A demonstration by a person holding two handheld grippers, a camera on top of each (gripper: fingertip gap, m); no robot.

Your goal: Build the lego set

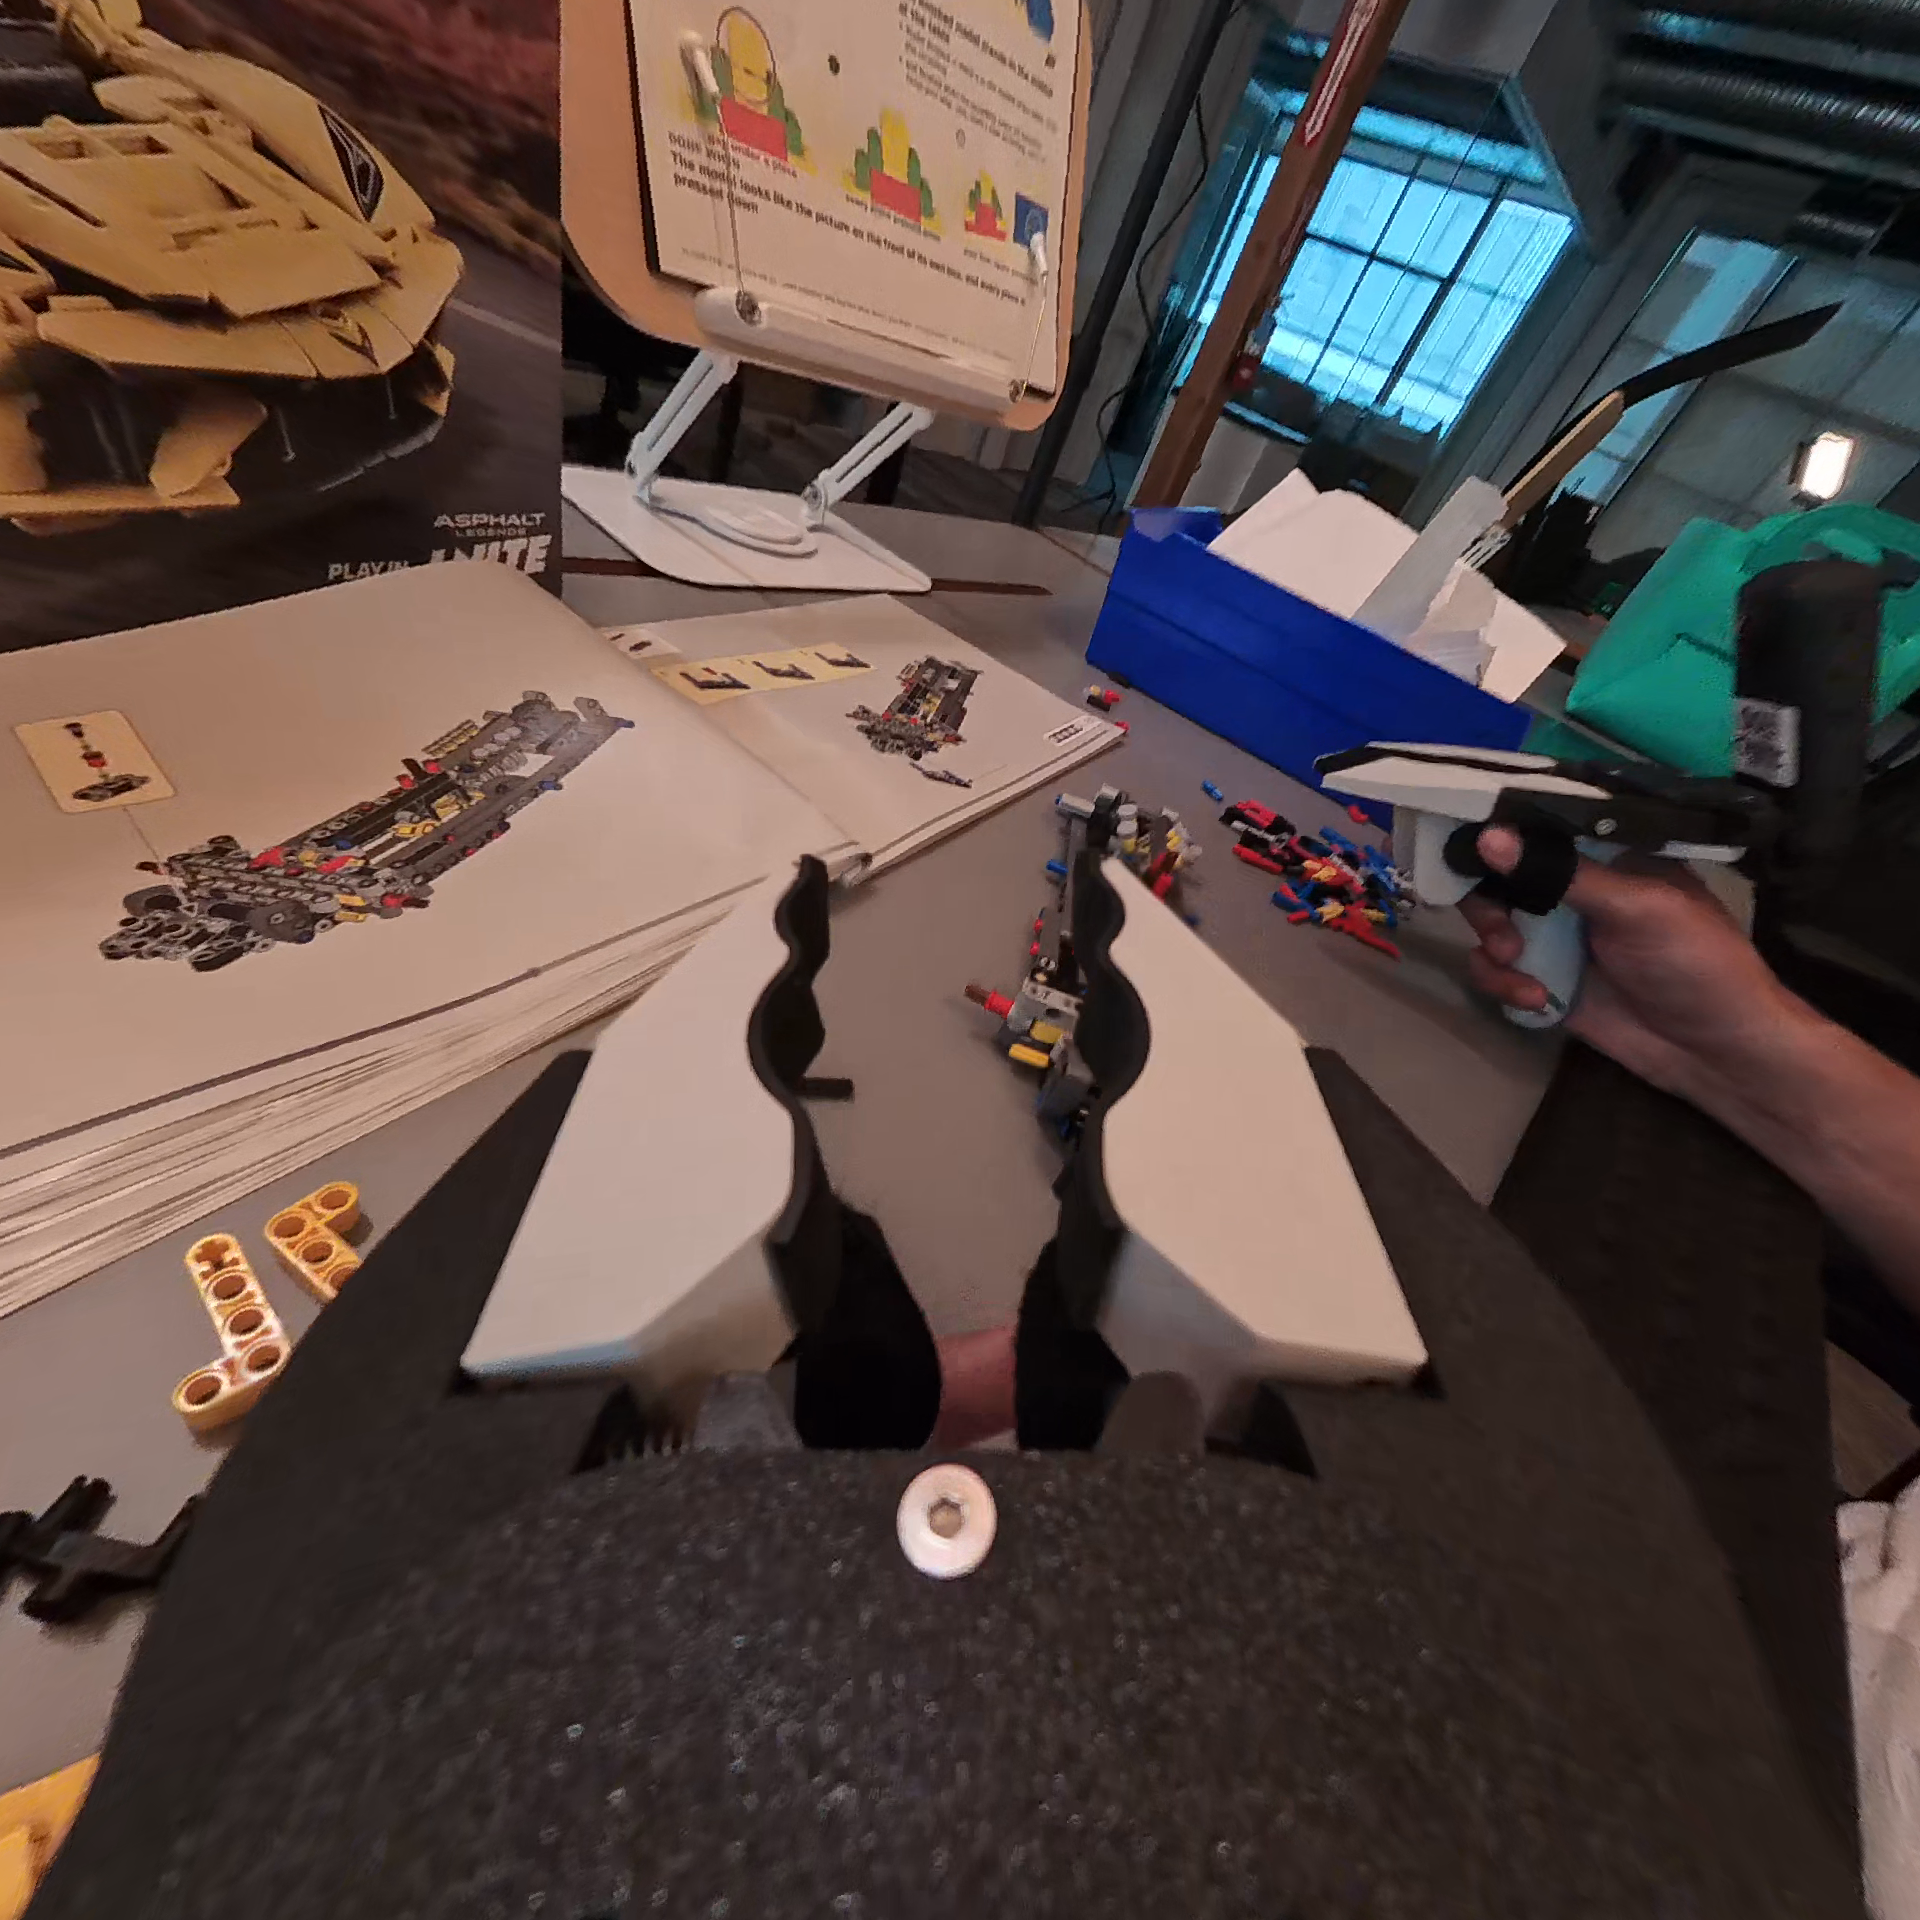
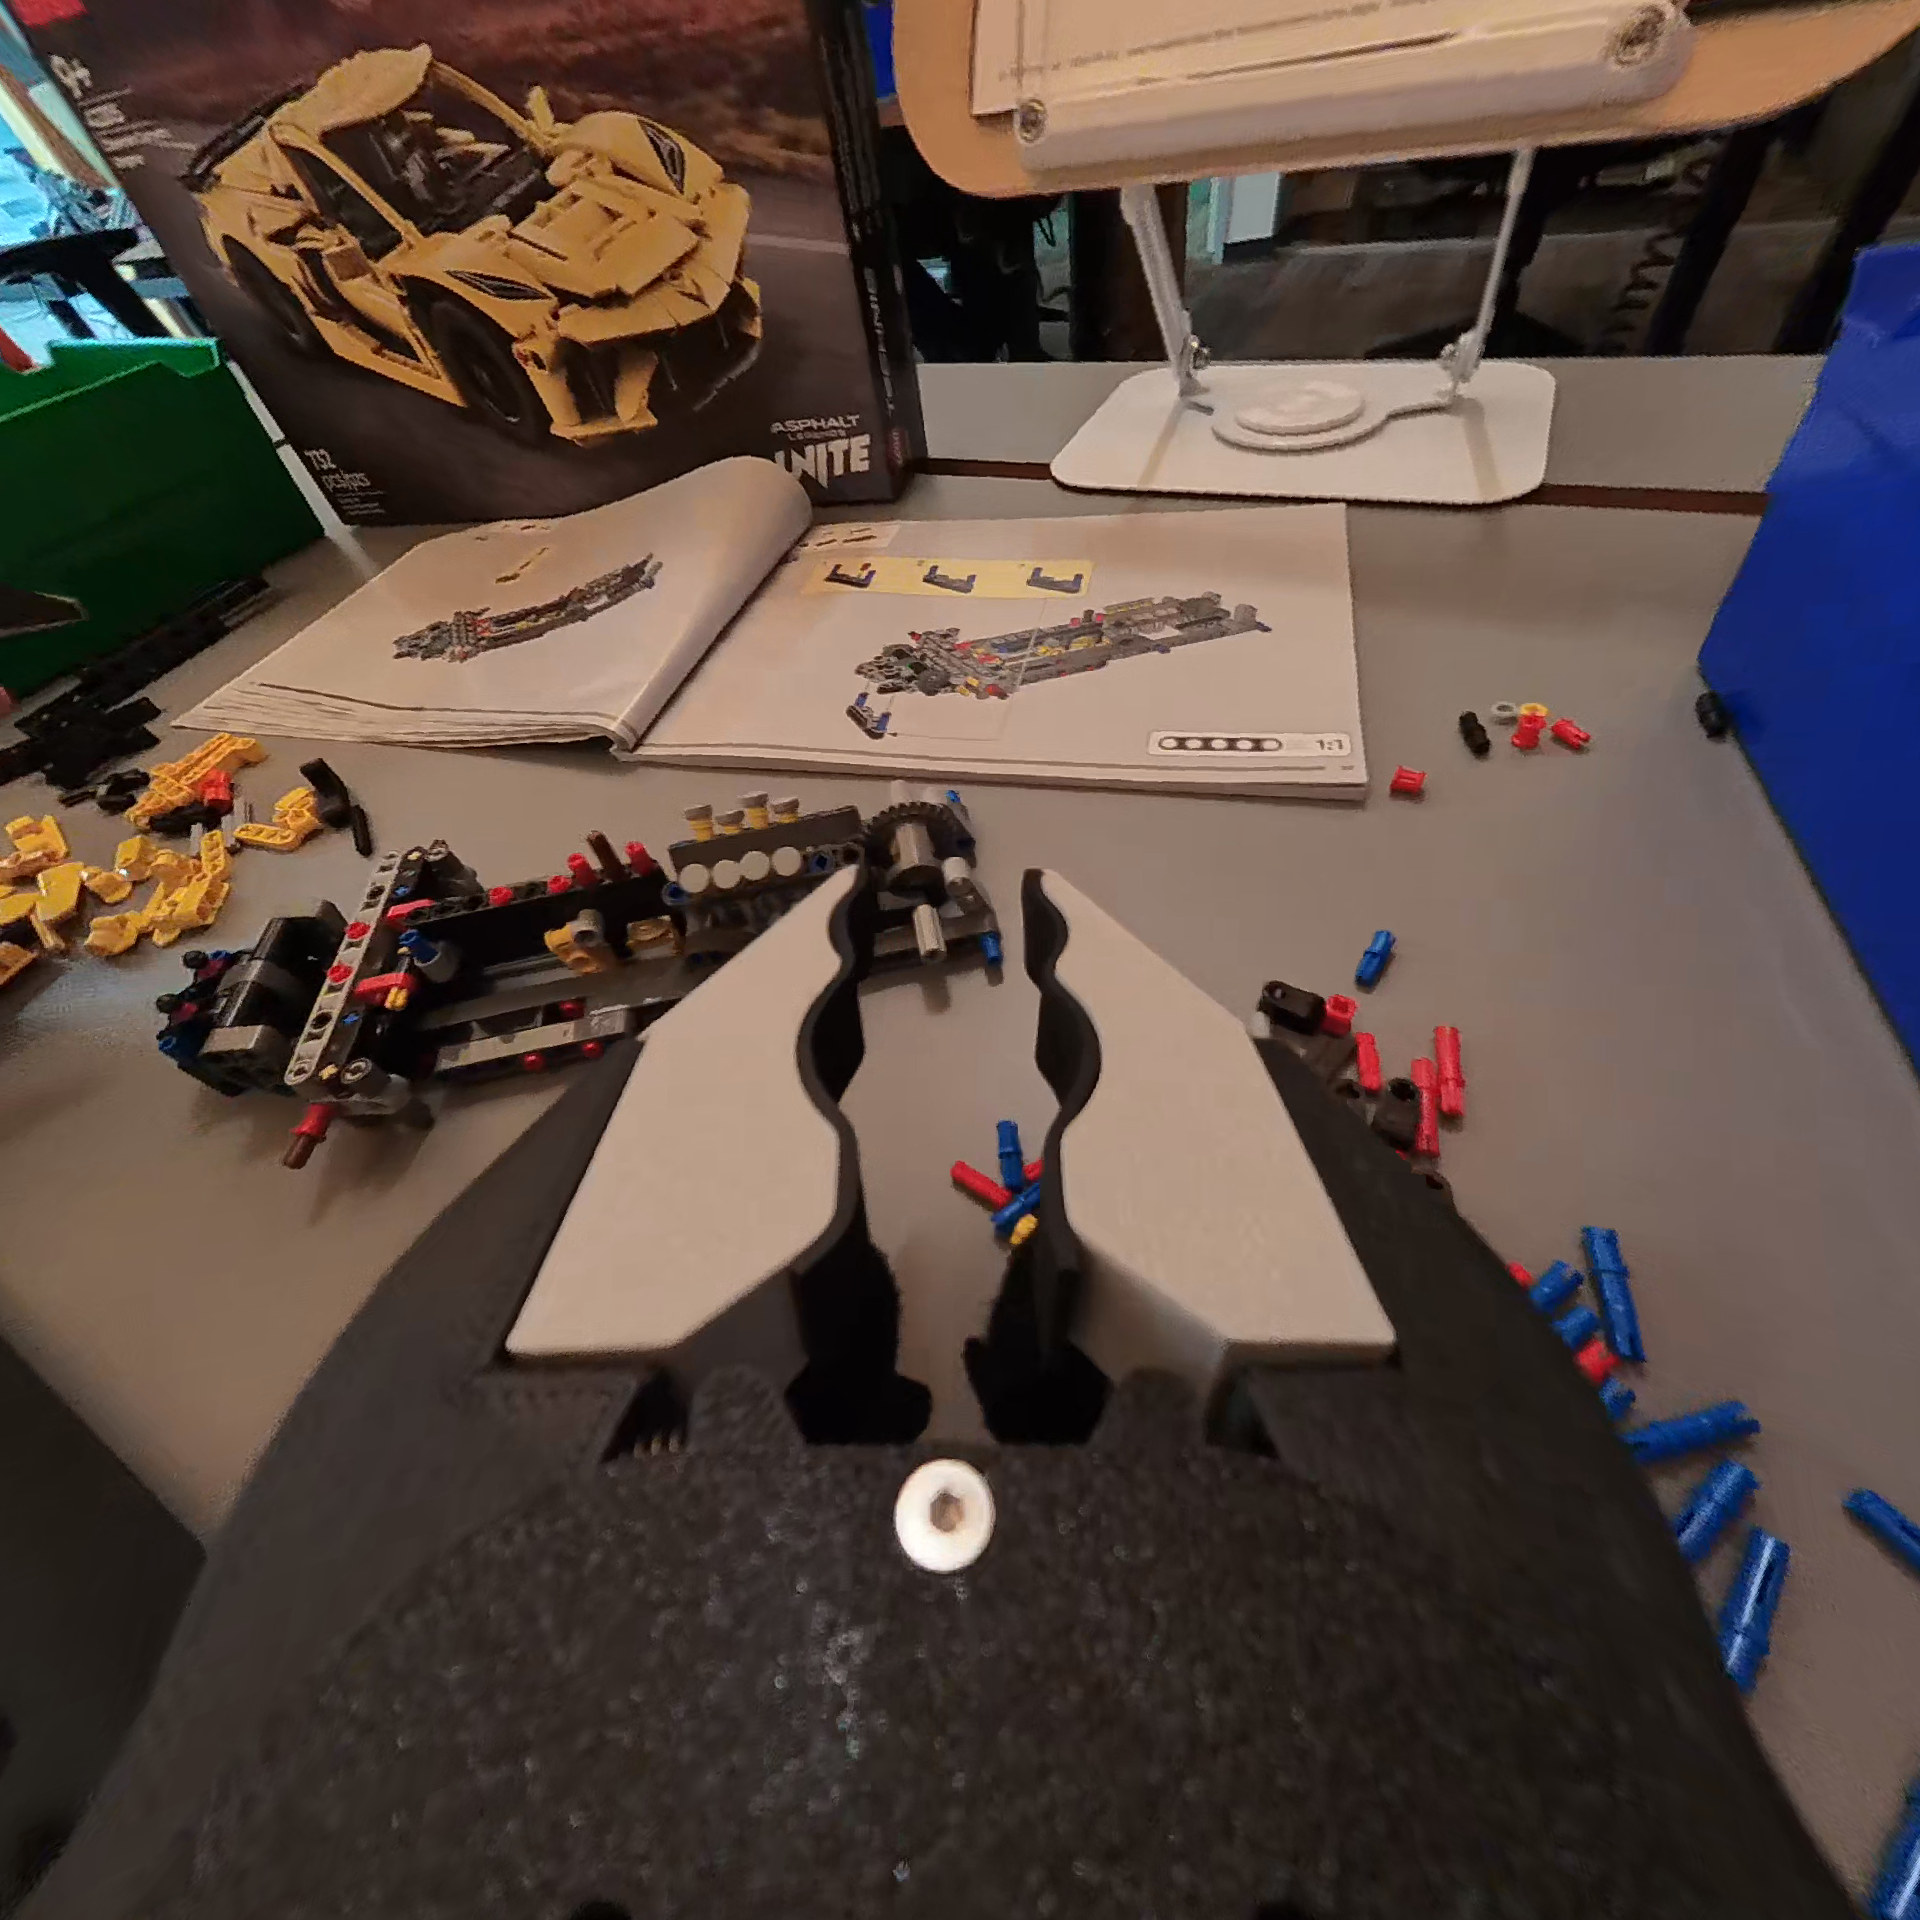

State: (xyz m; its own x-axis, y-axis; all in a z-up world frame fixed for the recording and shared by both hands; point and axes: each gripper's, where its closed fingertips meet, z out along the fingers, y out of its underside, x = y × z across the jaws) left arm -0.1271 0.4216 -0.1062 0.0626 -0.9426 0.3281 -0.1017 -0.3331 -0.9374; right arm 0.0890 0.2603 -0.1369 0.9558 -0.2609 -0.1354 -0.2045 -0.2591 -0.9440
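Lego chassis (image 2: 582, 956) just left of parted right hand-held gripper (image 2: 940, 904)

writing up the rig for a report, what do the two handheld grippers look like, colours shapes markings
Both match: the left gripper and right gripper each have two pale grey wedge-shaped fingers lined with wavy black pads, set in a textured black body with a white screw at its centre. Seen from the left wrist view, the right gripper has a white pistol grip, a black finger strap and a square code sticker.
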